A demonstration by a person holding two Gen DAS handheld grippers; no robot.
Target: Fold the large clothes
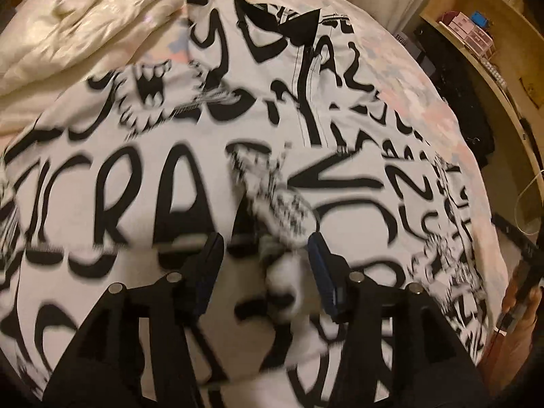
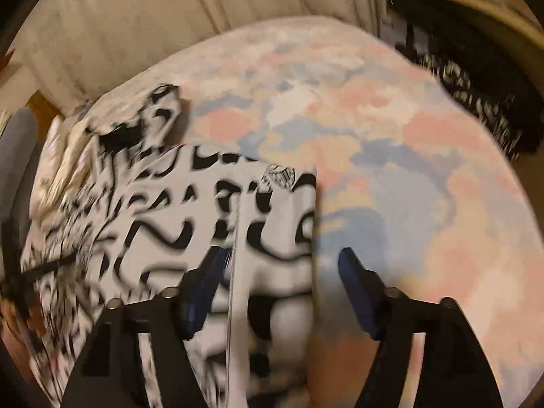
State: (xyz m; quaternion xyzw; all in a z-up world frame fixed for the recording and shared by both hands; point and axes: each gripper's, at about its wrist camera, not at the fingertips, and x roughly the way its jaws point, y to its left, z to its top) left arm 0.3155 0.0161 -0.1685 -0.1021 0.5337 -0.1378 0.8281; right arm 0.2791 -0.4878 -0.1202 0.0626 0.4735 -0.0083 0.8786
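Note:
A large white shirt point(image 1: 163, 176) printed with big black letters lies spread on the bed, its black collar point(image 1: 299, 23) at the far end. My left gripper point(image 1: 265, 241) hovers over it with jaws open; a bunched fold of the shirt point(image 1: 282, 204) rises between the fingers, unpinched. In the right wrist view the shirt point(image 2: 190, 224) lies to the left with its straight edge point(image 2: 314, 231) running toward me. My right gripper point(image 2: 282, 255) is open and straddles that edge, left finger point(image 2: 204, 282) over the cloth, right finger point(image 2: 357, 289) over the bedsheet. Both views are motion-blurred.
The bed has a pastel pink, blue and white sheet point(image 2: 391, 136). A cream duvet point(image 1: 85, 17) is heaped at the far left. A wooden shelf point(image 1: 482, 34) with small boxes stands to the right, dark clothing point(image 2: 476, 95) beside the bed. A padded headboard point(image 2: 170, 17) is behind.

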